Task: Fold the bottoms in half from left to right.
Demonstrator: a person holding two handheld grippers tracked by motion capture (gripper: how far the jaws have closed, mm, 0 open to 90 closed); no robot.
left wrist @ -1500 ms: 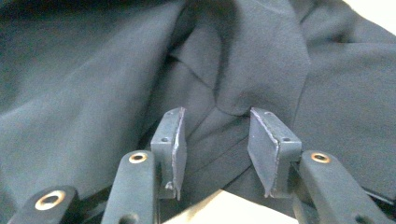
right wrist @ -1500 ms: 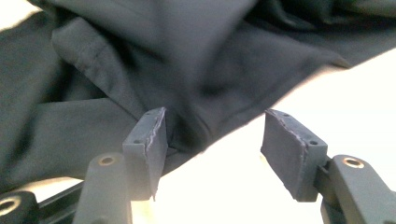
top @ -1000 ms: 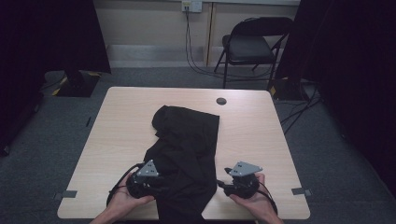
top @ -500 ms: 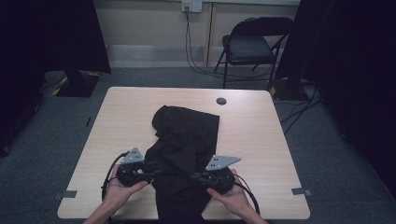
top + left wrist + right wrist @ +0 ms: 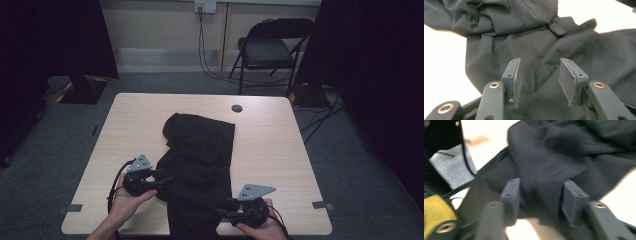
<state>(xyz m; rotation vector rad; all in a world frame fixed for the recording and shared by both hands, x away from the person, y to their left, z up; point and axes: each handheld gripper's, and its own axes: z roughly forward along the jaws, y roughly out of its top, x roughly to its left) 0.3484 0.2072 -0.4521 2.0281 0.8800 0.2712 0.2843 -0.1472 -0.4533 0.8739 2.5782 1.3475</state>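
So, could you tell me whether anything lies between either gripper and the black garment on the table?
Nothing visible does. The left gripper has its jaws apart with the black garment directly in front of and beneath them, and the right gripper, whose jaws have just been opening, likewise sits right over the cloth.

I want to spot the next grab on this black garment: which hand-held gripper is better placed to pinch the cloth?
Probably the left hand-held gripper. Its open jaws point straight at the garment, with a fold lying between them. The right hand-held gripper, its jaws just opening, sits at the hem near the table edge.
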